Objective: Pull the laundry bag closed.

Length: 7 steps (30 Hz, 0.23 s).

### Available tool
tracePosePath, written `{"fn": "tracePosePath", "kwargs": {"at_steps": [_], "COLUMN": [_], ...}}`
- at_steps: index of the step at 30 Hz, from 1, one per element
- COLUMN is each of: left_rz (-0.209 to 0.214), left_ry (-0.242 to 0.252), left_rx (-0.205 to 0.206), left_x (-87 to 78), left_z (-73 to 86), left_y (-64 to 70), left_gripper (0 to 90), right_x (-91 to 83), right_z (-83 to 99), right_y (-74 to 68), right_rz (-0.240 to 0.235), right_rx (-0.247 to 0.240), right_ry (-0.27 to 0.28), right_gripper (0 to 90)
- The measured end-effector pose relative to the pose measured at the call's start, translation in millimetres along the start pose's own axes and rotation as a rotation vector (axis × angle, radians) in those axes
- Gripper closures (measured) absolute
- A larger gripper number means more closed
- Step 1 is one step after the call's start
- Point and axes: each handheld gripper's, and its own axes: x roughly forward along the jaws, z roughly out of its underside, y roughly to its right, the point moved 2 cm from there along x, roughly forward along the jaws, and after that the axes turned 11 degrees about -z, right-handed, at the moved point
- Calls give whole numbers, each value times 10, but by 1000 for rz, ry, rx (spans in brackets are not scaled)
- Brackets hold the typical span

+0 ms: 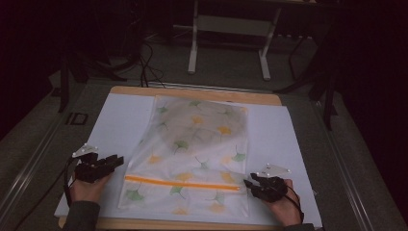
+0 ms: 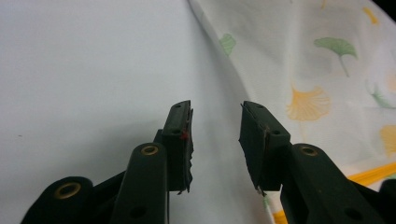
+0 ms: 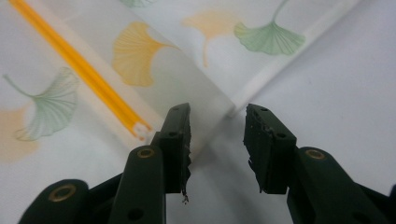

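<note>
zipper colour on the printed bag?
Orange zipper, running across the leaf-printed bag; clearest in the right gripper view.

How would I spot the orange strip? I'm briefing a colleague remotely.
A white sheet covers the table; on it lies a translucent bag printed with ginkgo leaves. The orange strip crosses the bag's near end, between both grippers: its one solid straight line.
</note>
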Motion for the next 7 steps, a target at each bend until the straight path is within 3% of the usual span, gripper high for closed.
{"fn": "tracePosePath", "kwargs": {"at_steps": [3,5,7], "left_rz": [-24,-70,-86], "left_ry": [11,21,36], "left_rx": [13,40,37], "left_x": [7,25,36], "left_z": [4,17,29], "left_y": [12,22,20], "left_gripper": [641,634,626], "right_x": [10,24,32], "right_z": [19,41,49], "right_y": [23,50,64], "right_rz": [4,10,18], "right_rx": [22,39,48], "right_ry": [0,3,1], "right_gripper": [609,622,622]}}
